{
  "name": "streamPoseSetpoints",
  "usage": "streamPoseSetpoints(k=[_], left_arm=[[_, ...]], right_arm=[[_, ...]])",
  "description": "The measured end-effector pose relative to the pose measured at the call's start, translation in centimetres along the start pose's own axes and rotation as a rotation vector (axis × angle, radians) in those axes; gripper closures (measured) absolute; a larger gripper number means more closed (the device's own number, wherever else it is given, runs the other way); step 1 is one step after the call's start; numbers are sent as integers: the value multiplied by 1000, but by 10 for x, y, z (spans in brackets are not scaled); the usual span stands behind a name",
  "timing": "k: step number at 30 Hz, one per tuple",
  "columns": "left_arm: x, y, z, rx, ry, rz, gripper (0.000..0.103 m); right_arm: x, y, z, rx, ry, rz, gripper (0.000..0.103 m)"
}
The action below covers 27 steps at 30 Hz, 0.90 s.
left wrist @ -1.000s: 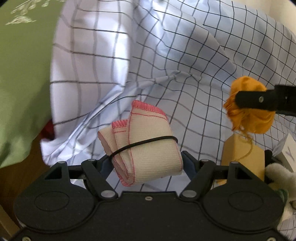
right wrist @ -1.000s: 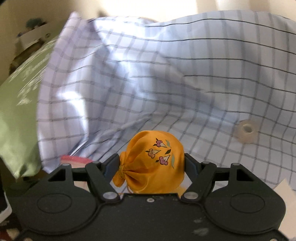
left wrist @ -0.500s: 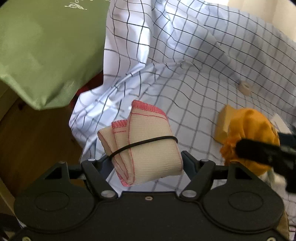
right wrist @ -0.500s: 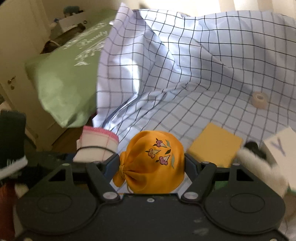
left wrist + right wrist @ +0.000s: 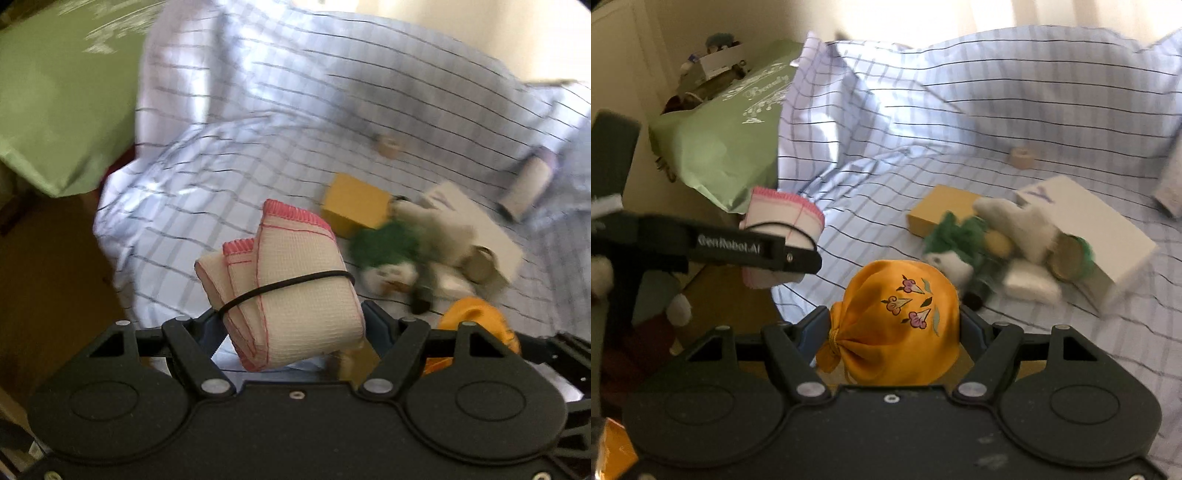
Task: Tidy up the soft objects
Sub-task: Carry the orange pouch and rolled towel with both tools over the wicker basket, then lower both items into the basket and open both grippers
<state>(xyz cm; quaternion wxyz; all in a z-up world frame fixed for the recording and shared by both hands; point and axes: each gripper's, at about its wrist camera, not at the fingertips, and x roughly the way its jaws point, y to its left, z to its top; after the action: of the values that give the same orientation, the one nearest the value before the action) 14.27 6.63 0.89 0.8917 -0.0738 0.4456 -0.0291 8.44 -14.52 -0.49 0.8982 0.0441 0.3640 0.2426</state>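
My left gripper point(image 5: 291, 325) is shut on a rolled cream cloth with pink edging point(image 5: 291, 288), bound by a black elastic band and held above the checked sheet point(image 5: 258, 147). The cloth also shows in the right wrist view point(image 5: 783, 218), held by the left gripper point(image 5: 786, 254). My right gripper point(image 5: 894, 325) is shut on an orange flowered pouch point(image 5: 901, 314), which also peeks out at the lower right of the left wrist view point(image 5: 476, 317). A white and green plush toy point(image 5: 993, 251) lies on the sheet ahead.
A yellow box point(image 5: 942, 210) and a white box point(image 5: 1089, 221) lie beside the plush toy. A small tape roll point(image 5: 1021, 157) sits further back, a grey cylinder point(image 5: 524, 184) at right. A green bag point(image 5: 727, 147) hangs at left over the wooden floor point(image 5: 44, 277).
Both grippers have pulled back and up from the sheet with their loads. The plush toy and the boxes have come into view. The orange pouch now sits lower right of the left gripper.
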Motion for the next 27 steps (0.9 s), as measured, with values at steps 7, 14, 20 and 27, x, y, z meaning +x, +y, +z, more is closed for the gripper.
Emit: streamPoseSetpoints(k=[7,14,20,27], left_arm=[[1,-45,-11,105,43,-108,32],[17,-66,-26,150,123,-140,32],[24,-74,-39,169,174,-146,32],[33,-71,-44,172,210,-139,32]], right_arm=[[-28,-21,-25,71,-11,-95,29],[-33,-46,-40,178,31,-197,29],[-26,-56,-45,225,67,-225,29],[-25,-55,-46,226,74,-219,28]])
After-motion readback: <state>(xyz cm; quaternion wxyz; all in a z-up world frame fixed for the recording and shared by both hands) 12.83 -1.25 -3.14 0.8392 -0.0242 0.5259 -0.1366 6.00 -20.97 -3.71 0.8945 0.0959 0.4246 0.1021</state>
